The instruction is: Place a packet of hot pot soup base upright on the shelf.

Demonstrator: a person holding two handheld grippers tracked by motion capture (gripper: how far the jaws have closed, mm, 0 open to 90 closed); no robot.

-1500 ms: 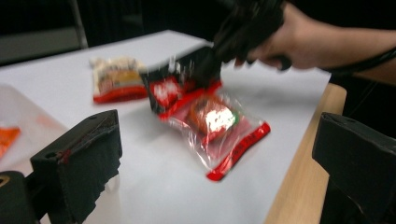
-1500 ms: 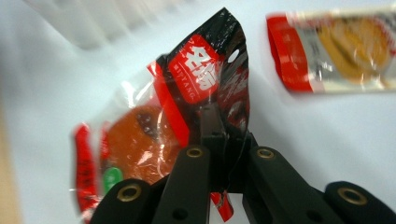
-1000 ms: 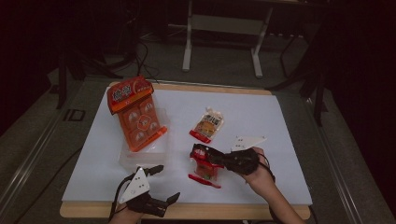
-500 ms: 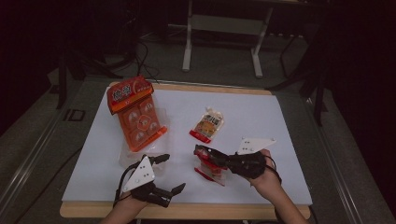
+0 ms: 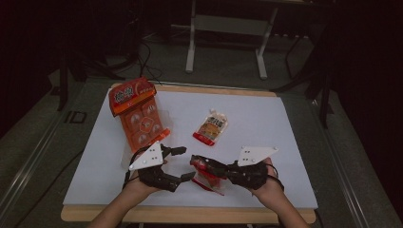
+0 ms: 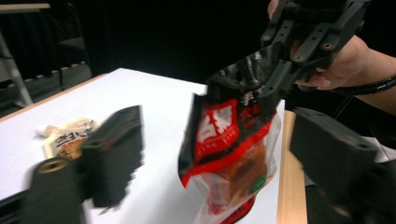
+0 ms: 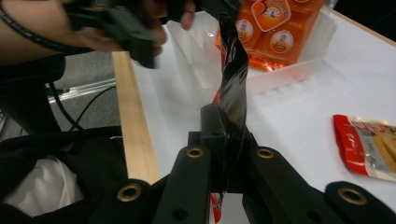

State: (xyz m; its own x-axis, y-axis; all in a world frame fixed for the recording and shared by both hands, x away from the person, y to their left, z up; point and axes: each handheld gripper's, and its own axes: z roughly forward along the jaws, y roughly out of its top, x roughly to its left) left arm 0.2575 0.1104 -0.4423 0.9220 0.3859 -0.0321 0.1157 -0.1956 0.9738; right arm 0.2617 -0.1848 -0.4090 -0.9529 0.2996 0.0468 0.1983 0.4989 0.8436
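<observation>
Nearest the person's edge of the table (image 5: 285,123), the left gripper (image 5: 184,164) lay on its side with its jaws apart; they had just been closing in, and in the left gripper view the red and black snack pouch (image 6: 231,154) hung between them without either pad pressing on it. Just beside it, the right gripper (image 5: 197,161) had its jaws clamped on the black top edge of that pouch, which the right gripper view showed pinched upright between the two black pads (image 7: 212,128). In the high view the pouch sat at the near middle of the white table top, lifted at its gripped end, with its lower red edge trailing toward the wooden front rim. The two grippers pointed at each other, tips nearly meeting over the pouch, each topped by a grey three-cornered plate. The person's hands came in from the bottom edge, the right hand (image 5: 266,183) wrapped around its gripper's body. Farther back, near the middle of the table, a small orange and white sachet (image 5: 211,127) lay flat and well apart from both grippers. To the left and farther still, an orange multipack of cups (image 5: 139,114) stood tilted in a clear plastic tray (image 7: 299,60), its printed header raised toward the far-left corner. Beyond the table, grey metal stand legs (image 5: 227,42) stood on the dark floor.
</observation>
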